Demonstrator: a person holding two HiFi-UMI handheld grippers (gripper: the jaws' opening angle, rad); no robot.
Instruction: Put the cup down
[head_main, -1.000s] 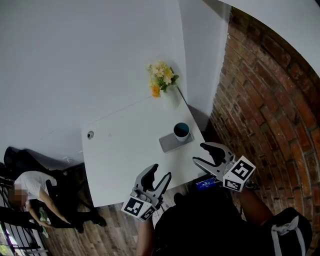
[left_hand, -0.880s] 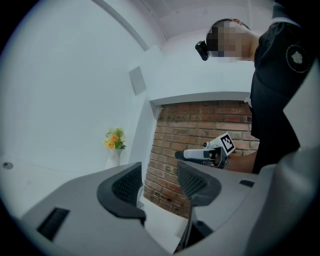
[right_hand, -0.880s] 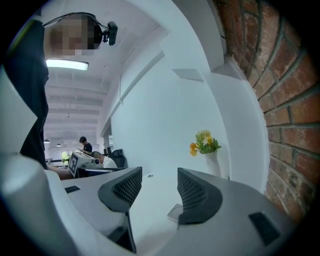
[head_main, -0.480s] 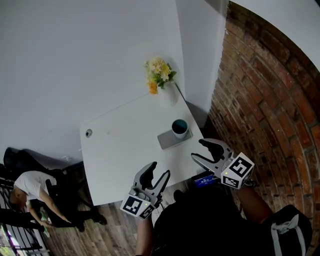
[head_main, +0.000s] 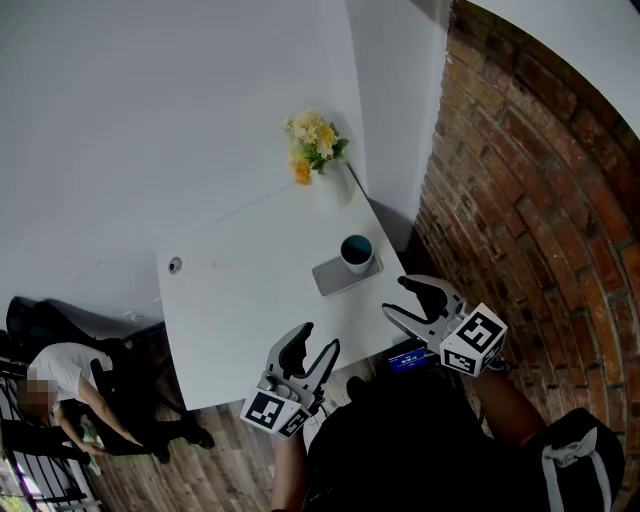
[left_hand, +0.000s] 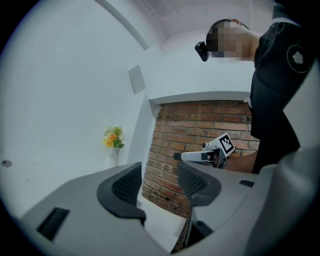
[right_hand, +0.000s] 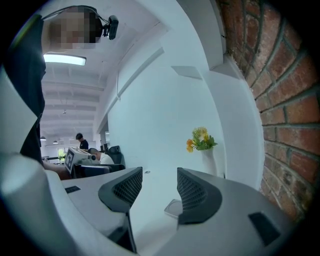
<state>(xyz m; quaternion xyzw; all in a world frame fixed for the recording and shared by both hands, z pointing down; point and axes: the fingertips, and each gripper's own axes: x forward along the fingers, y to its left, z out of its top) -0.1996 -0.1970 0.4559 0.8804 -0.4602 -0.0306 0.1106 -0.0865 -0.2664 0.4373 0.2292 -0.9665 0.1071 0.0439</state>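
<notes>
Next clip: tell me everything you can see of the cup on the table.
The cup is small and round, white outside and dark teal inside; whether that is liquid or glaze cannot be told. It stands upright on a flat grey rectangular pad near the right edge of the white table, nearer the person than the flower vase. No handle shows. Nothing else touches it.

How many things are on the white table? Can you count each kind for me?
cup: 1
grey mat under the cup: 1
vase of flowers: 1
small round disc: 1
Total: 4
</notes>
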